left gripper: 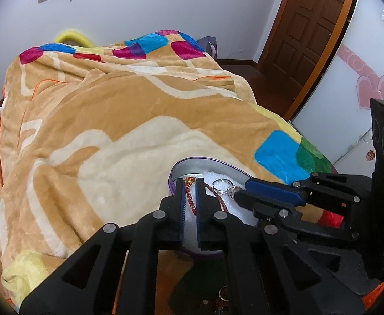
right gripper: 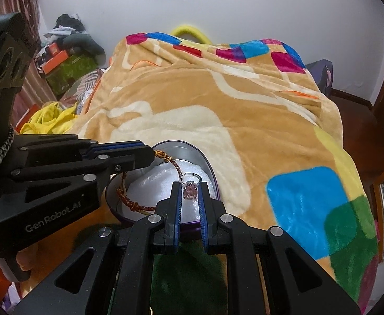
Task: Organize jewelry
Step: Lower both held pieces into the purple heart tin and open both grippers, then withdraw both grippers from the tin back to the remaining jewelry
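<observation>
A purple-rimmed oval box (right gripper: pixel 209 169) with white padding lies on the blanket; it also shows in the left wrist view (left gripper: pixel 207 161). My left gripper (left gripper: pixel 190 183) is shut on a red-and-gold braided bracelet (left gripper: pixel 189 197), whose loop hangs over the padding (right gripper: pixel 177 166). My right gripper (right gripper: pixel 190 187) is shut on a silver ring with a pink stone (right gripper: pixel 190 191), held over the padding. The ring also shows in the left wrist view (left gripper: pixel 223 185), at the tip of the right gripper's fingers (left gripper: pixel 244 194).
A tan fleece blanket (left gripper: pixel 113 120) with coloured squares covers the bed. More small jewelry (left gripper: pixel 222 295) lies below the left gripper. A brown door (left gripper: pixel 305 31) stands at the right. Clothes and boxes (right gripper: pixel 65 52) pile at the bed's left.
</observation>
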A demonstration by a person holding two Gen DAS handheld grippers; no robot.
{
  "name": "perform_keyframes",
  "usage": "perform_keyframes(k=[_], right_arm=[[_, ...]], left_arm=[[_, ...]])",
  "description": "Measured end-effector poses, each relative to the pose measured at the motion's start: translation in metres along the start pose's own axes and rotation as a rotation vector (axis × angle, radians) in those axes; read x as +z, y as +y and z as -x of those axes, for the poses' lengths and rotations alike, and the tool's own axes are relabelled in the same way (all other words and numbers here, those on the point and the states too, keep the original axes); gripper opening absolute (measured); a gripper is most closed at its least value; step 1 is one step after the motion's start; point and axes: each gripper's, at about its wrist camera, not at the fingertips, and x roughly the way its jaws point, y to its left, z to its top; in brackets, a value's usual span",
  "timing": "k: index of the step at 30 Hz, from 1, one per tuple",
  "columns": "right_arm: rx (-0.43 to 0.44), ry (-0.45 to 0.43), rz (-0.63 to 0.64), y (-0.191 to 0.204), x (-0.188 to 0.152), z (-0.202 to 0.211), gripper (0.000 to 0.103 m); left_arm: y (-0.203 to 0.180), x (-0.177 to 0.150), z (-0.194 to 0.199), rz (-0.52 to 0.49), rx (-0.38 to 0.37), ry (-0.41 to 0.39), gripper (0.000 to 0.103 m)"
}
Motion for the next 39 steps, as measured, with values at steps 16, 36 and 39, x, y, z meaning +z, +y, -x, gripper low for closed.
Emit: perform_keyframes(k=[16,36,39], right_arm=[[-0.051,-0.091,-0.001,0.006,-0.007,0.057,0.017],[-0.077,-0.077,-0.067,0.012,-0.059,0.084,0.029],[-0.086,-0.048,-0.07,0.012,-0.07,0.079,0.029]], left_arm=[[-0.012,-0.013,0.064,-0.034,0.042,-0.083,0.033],[-0.014,-0.081,0.086,-0.032,0.063,-0.015,0.039],[-0.014,-0.091,0.079,-0.026,0.052,0.019,0.039]])
